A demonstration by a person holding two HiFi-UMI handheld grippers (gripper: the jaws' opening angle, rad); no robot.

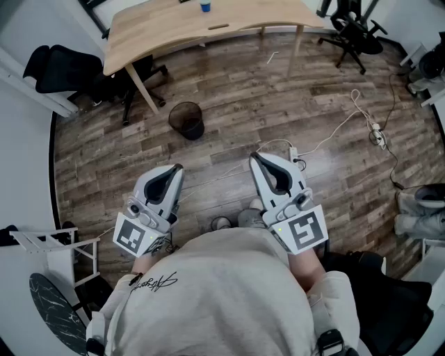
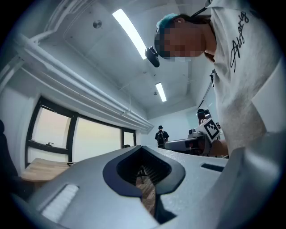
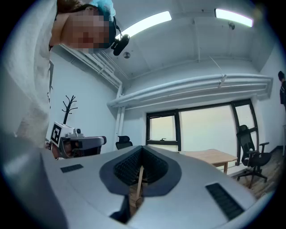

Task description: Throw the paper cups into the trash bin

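Jaws of the left gripper (image 1: 175, 170) were seen pressed together in the left gripper view, with only a thin slit and the ribbed pad recess showing between them, and nothing was held there. The right gripper (image 1: 256, 158) was likewise closed tight and empty, a sliver of floor being visible through its recess. Both grippers were held low and near, in front of the person's grey sweatshirt (image 1: 222, 292), side by side but apart, with their tips directed toward the far part of the wooden floor (image 1: 313, 90).

The trash bin (image 1: 186, 119), dark and round, was placed on the floor beyond the left gripper, near the leg of a light wooden table (image 1: 174, 28). A blue cup (image 1: 205, 6) was set on the far part of that table, well apart from both grippers and partly cut off by the picture's edge. Black office chairs were positioned at the far left (image 1: 62, 69) and far right (image 1: 351, 31). A white cable with a power strip (image 1: 375, 135) was laid across the floor on the right.
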